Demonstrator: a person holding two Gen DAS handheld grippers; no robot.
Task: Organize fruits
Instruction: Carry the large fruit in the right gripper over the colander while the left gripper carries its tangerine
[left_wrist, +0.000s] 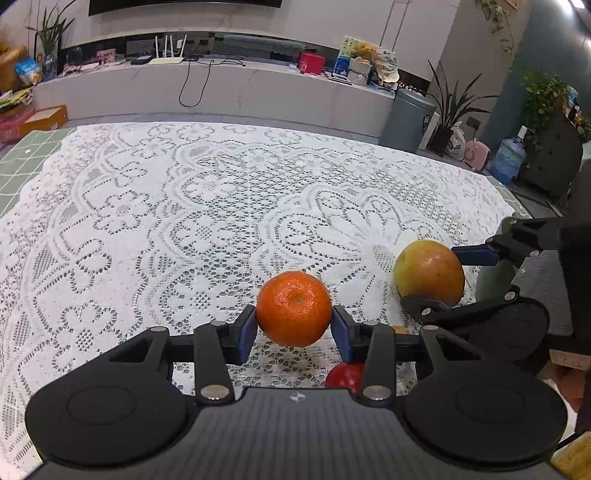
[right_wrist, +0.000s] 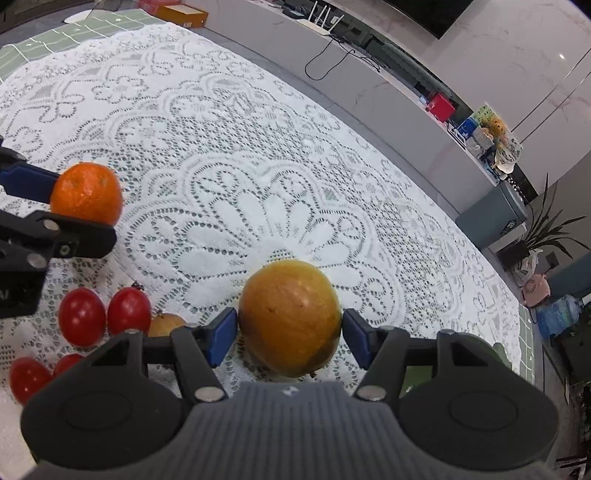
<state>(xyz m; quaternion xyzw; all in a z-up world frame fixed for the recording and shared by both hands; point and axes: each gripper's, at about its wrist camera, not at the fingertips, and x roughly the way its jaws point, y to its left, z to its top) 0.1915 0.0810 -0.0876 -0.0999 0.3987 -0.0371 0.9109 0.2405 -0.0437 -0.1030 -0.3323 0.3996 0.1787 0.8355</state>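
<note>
My left gripper (left_wrist: 294, 325) is shut on an orange tangerine (left_wrist: 294, 308) and holds it above the lace tablecloth (left_wrist: 184, 221); it also shows in the right wrist view (right_wrist: 86, 194), at the left. My right gripper (right_wrist: 290, 334) is shut on a yellow-red apple (right_wrist: 290, 317), which appears in the left wrist view (left_wrist: 428, 271) at the right. Several red tomatoes (right_wrist: 81, 317) lie on the cloth at the lower left of the right wrist view, beside a small yellowish fruit (right_wrist: 166, 325) partly hidden by my finger. One tomato (left_wrist: 345, 374) shows under the left gripper.
The lace cloth covers a green gridded mat (right_wrist: 48, 40). Beyond the table's far edge stand a long white shelf (left_wrist: 221, 88) with clutter, a grey bin (left_wrist: 406, 122), potted plants (left_wrist: 454, 110) and a water bottle (left_wrist: 508, 157).
</note>
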